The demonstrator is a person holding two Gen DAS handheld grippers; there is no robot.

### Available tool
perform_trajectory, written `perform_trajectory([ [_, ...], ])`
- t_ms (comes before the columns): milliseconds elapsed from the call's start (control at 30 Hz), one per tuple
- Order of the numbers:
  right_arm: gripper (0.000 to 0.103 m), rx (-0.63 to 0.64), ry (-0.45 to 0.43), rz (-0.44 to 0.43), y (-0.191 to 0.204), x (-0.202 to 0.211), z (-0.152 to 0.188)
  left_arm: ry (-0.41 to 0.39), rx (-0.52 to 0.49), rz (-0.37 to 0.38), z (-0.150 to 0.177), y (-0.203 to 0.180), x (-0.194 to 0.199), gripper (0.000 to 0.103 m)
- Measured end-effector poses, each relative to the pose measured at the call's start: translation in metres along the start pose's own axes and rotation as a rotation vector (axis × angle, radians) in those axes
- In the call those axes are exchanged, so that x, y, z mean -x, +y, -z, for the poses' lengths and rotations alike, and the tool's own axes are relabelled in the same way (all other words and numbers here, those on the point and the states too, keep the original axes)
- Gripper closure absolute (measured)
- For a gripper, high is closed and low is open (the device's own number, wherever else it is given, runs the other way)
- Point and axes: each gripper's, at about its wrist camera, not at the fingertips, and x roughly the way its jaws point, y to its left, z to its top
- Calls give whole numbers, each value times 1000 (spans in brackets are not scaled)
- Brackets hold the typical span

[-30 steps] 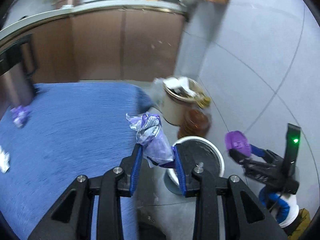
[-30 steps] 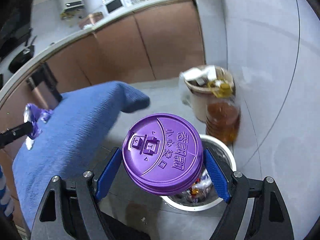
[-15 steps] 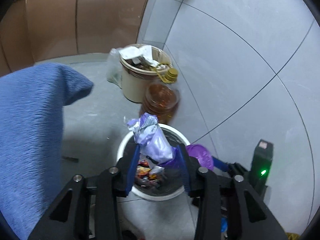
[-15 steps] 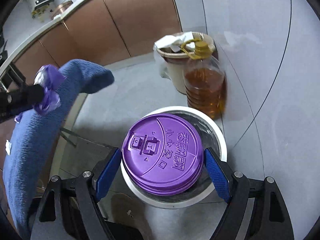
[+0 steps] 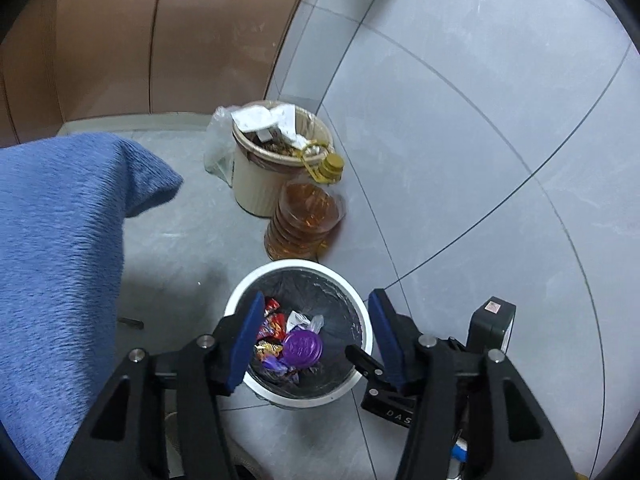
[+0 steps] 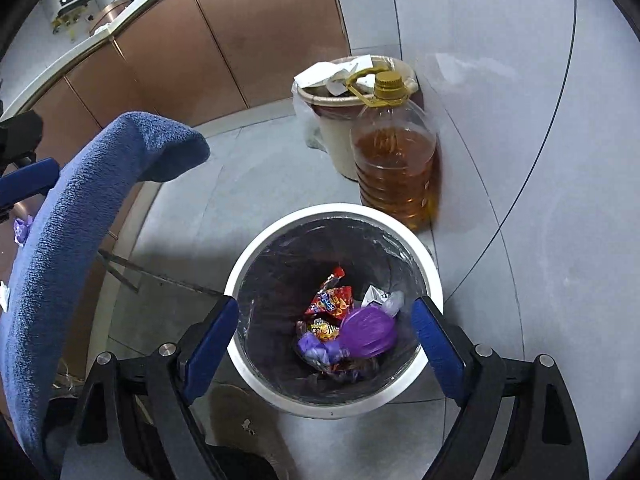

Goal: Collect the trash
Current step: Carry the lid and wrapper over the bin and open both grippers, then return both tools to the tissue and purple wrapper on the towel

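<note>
over the white bin (image 5: 362,322) at frame bottom, the left gripper (image 5: 316,338) and right gripper (image 6: 326,338) both hang with jaws wide apart, holding nothing. grey tiled floor; blue-covered table (image 5: 56,240) at left, oil jug (image 6: 394,168) and beige bin (image 5: 260,180) above. the lid (image 6: 368,332) and purple wrapper (image 6: 316,350), gripped half a second ago, now lie inside.

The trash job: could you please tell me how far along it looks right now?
Done: the purple lid and a purple wrapper lie in the white bin among snack packets. In hand: nothing; the left hand-held gripper and the right hand-held gripper both hang open above the bin. Left: a purple scrap and a white scrap seem to remain on the blue cloth.
</note>
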Motion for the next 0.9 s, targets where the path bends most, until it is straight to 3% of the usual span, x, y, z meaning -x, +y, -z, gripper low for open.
perform_trajectory([
  [200, 15, 38, -53, -15, 19, 25, -8, -120, -10, -81, 10, 9, 52, 51],
  [467, 14, 134, -166, -70, 73, 81, -19, -328, 40, -301, 42, 44, 137, 51],
  [700, 10, 240, -262, -151, 128, 134, -23, -462, 93, -486, 80, 72, 209, 51],
  [800, 9, 277, -293, -186, 151, 155, -20, -505, 128, -538, 97, 83, 239, 42],
  [900, 5, 321, -328, -222, 174, 176, -16, -543, 148, -604, 116, 88, 265, 41],
])
